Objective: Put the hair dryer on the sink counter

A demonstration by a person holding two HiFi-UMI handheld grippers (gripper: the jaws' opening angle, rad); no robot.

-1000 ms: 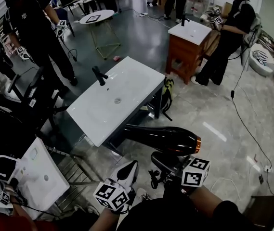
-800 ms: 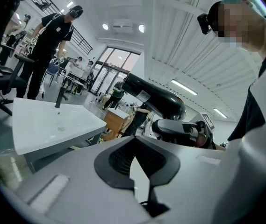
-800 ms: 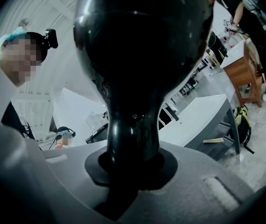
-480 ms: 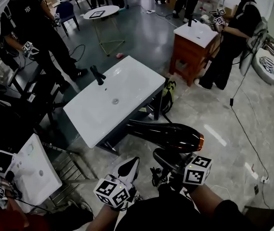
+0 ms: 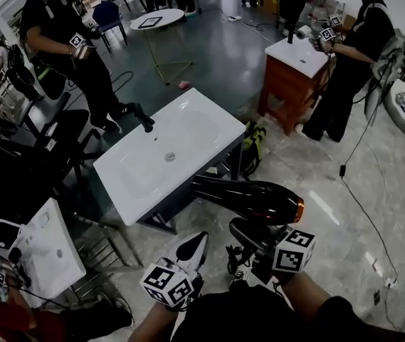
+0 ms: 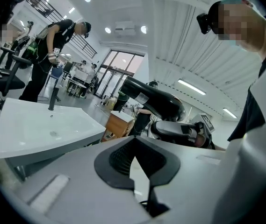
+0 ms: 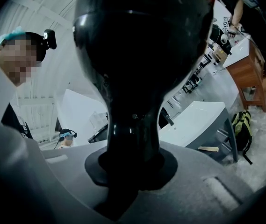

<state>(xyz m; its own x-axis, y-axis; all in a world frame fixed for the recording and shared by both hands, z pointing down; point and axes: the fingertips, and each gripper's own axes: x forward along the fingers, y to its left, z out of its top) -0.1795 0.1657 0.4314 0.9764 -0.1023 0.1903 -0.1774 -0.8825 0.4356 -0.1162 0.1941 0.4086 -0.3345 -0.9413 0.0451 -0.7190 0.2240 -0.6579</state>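
A black hair dryer [image 5: 248,198] with an orange rear ring hangs level over the floor, its nozzle pointing left at the near corner of the white sink counter [image 5: 188,137]. My right gripper [image 5: 250,235] is shut on the dryer's handle from below. In the right gripper view the handle [image 7: 133,125] fills the jaws and the body [image 7: 137,45] blocks most of the scene. My left gripper [image 5: 191,246] floats left of it, shut and empty. The left gripper view shows the dryer [image 6: 154,99] to the right and the sink basin [image 6: 39,125] with its black faucet [image 6: 53,97].
A wooden cabinet [image 5: 287,84] with a small sink stands at the back right, with a person [image 5: 351,55] beside it. Another person [image 5: 74,41] stands behind the counter. A yellow-green backpack [image 5: 252,148] leans by the counter's leg. A small white sink [image 5: 45,248] sits at the lower left.
Both grippers have moved forward with the dryer, and the sink counter now lies closer to its nozzle. The person at the back left has stepped away.
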